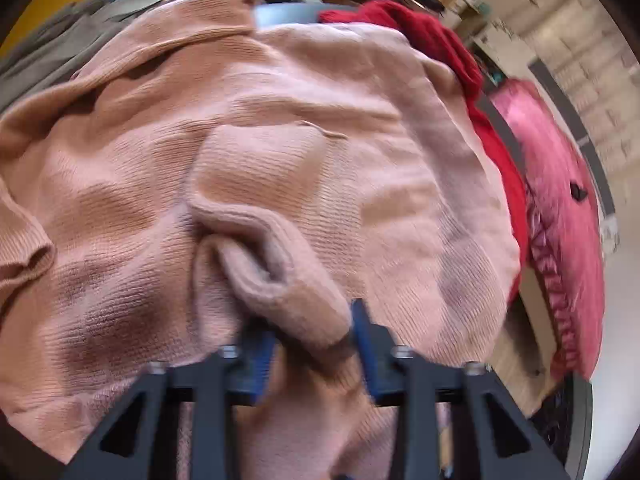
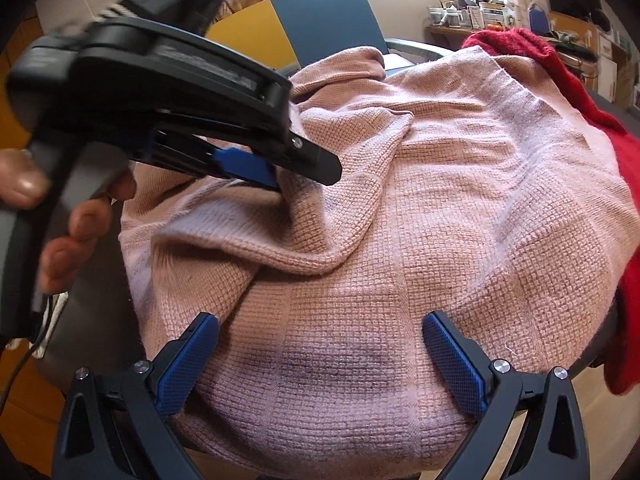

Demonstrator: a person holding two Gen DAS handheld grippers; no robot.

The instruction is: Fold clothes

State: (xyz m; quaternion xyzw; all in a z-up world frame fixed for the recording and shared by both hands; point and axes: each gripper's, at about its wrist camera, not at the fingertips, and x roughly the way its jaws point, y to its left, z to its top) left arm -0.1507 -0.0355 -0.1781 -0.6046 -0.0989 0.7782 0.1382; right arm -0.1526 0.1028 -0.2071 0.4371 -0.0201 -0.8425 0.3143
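Note:
A pale pink knitted sweater [image 1: 280, 160] lies spread over the work surface and fills both views [image 2: 440, 220]. My left gripper [image 1: 312, 340] is shut on a rolled fold of the sweater, which bunches up between its blue pads. In the right wrist view that left gripper [image 2: 280, 178] comes in from the upper left, held by a person's hand [image 2: 80, 220], and pinches the fabric into a ridge. My right gripper [image 2: 320, 356] hovers open over the sweater's near part, with only flat fabric below its blue fingers [image 2: 188, 360].
A dark red knit [image 1: 432, 40] lies at the sweater's far right edge [image 2: 560, 72]. A fluffy bright pink garment [image 1: 560, 208] hangs further right. Grey cloth [image 1: 48, 56] sits at the upper left. A blue chair [image 2: 320, 20] stands behind.

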